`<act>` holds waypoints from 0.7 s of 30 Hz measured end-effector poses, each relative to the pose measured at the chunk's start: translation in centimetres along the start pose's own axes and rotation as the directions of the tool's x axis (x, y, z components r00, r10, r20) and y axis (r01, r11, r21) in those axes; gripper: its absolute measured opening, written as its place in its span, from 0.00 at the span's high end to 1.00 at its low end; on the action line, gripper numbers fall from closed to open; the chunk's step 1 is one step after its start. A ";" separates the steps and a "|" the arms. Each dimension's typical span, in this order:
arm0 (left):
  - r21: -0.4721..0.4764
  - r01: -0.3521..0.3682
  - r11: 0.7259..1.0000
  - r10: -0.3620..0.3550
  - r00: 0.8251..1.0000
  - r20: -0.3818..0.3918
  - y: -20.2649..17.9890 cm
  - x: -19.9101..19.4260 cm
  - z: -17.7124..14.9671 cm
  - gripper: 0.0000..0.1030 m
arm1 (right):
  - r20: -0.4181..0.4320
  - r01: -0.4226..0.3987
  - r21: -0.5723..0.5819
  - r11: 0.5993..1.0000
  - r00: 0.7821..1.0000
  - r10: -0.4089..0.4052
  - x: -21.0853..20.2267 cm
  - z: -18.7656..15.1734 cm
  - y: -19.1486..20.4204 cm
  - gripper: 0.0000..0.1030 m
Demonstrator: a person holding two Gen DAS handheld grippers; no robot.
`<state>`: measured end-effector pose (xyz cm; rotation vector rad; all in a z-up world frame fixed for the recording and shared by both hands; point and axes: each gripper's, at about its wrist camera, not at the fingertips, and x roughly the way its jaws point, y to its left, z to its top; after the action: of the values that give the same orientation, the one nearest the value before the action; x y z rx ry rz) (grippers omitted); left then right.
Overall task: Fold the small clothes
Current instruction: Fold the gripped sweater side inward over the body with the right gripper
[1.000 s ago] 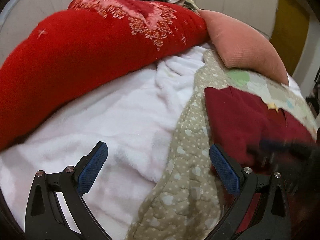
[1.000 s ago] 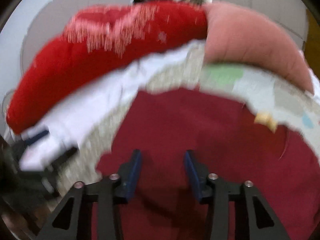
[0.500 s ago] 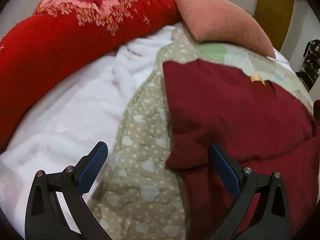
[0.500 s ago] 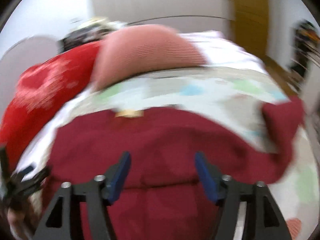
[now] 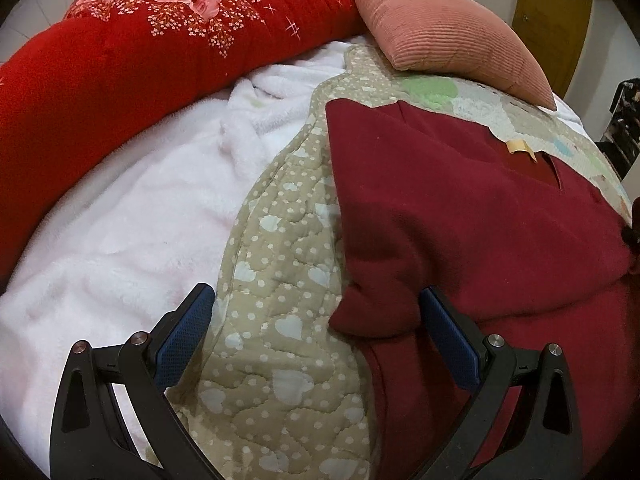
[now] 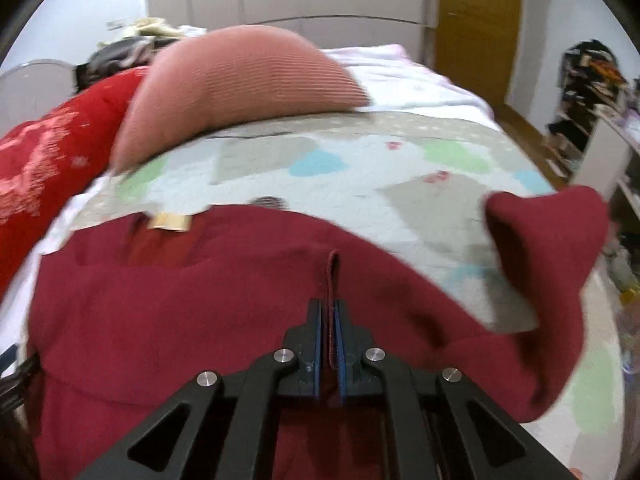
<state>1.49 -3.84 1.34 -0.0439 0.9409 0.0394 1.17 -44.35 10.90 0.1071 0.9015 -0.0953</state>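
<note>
A dark red garment (image 5: 460, 208) lies on the quilted bed cover (image 5: 280, 272), a yellow label (image 5: 518, 146) at its neck. My left gripper (image 5: 316, 328) hangs open above the garment's folded left corner and the quilt, with nothing between its blue pads. In the right wrist view the same dark red garment (image 6: 180, 300) fills the foreground, one sleeve (image 6: 548, 232) lying out to the right. My right gripper (image 6: 329, 320) is shut on a raised hem of the garment, which stands up as a thin ridge between the pads.
A big red flowered cushion (image 5: 140, 60) and a pink ribbed pillow (image 5: 440, 28) lie along the far side. A white fleece blanket (image 5: 120, 220) covers the left. A wooden door (image 6: 476, 12) and cluttered shelves (image 6: 592, 92) stand beyond the bed at the right.
My right gripper swung right across the garment, opened wider, then shut on its hem. My left gripper shifted right, from over the white blanket to the garment's left edge, staying open.
</note>
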 end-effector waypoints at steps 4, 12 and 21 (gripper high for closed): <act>0.005 -0.007 1.000 0.007 1.000 0.010 0.0 -0.2 0.0 0.01 | -0.043 -0.004 0.035 0.999 0.999 0.006 1.7 -0.7 -1.1 0.95; 0.029 0.007 1.000 -0.012 0.986 0.168 -1.0 -4.0 -0.1 0.01 | 0.012 -0.087 0.067 0.994 0.996 0.087 -2.4 -1.3 0.1 0.83; 0.130 0.066 0.989 -0.069 0.998 0.013 -4.0 -1.1 -0.9 0.01 | -0.052 -0.064 -0.101 0.993 0.997 0.059 -0.4 -2.2 4.4 0.43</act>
<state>0.37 -7.91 1.76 0.0449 0.9219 -0.0839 -0.27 -39.71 10.09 0.0420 0.9494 0.0111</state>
